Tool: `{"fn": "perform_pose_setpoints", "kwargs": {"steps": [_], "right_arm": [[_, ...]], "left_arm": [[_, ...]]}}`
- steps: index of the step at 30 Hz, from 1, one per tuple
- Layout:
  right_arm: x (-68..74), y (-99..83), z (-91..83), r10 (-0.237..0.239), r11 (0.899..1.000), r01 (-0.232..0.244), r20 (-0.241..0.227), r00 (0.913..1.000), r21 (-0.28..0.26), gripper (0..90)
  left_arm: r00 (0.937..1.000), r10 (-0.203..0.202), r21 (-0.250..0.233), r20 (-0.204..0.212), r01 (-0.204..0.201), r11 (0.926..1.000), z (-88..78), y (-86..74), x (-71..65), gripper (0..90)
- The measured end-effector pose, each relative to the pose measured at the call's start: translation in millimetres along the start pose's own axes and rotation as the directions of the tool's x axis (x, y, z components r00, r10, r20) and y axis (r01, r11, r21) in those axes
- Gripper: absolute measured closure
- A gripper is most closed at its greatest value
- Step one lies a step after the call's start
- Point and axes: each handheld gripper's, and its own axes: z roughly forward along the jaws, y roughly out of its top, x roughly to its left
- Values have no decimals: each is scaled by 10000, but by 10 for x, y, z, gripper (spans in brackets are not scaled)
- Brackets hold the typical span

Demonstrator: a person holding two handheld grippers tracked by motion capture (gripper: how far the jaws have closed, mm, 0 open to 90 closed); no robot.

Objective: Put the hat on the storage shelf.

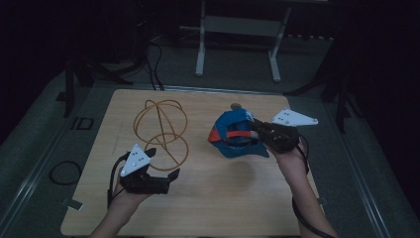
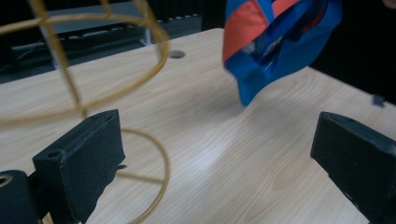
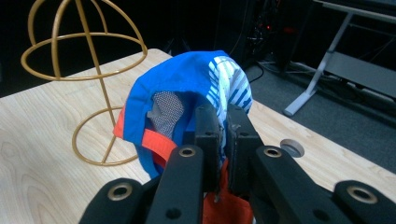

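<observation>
L gripper open, R gripper pinching cap

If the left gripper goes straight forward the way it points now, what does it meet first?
Probably the blue cap held up by the right gripper. The open left gripper points over bare table toward it; the gold wire stand sits off to the side. Depth is unclear.
</observation>
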Motion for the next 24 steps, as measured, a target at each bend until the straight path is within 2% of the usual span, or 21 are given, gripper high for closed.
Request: {"fn": "perform_pose_setpoints", "kwargs": {"steps": [4, 10, 15, 18, 20, 22, 24], "right_arm": [[55, 37, -85, -146, 9998, 144, -140, 9998, -137, 856], [147, 80, -183, -167, 9992, 150, -465, 9988, -374, 855], [220, 84, -204, -330, 9985, 302, -625, 9975, -453, 855], [264, 84, -203, -543, 9978, 518, -630, 9965, -406, 855], [281, 85, -201, -585, 9976, 560, -630, 9963, -404, 855], [289, 88, -199, -621, 9974, 595, -657, 9959, -413, 855], [287, 92, -201, -576, 9975, 545, -718, 9958, -445, 855]], "left_arm": [[9993, 320, -94, 199, -318, 9995, 112, 237, -110, 45], [9975, 492, -86, 504, -488, 9988, 317, 525, -187, 51], [9937, 750, -293, 831, -728, 9969, 467, 726, -225, 78], [9928, 826, -383, 873, -795, 9961, 551, 855, -227, 112], [9920, 919, -326, 866, -893, 9955, 619, 935, -233, 134], [9921, 738, -203, 1014, -722, 9972, 700, 990, -233, 148], [9901, 830, -74, 1133, -827, 9965, 772, 1025, -251, 148]]}}
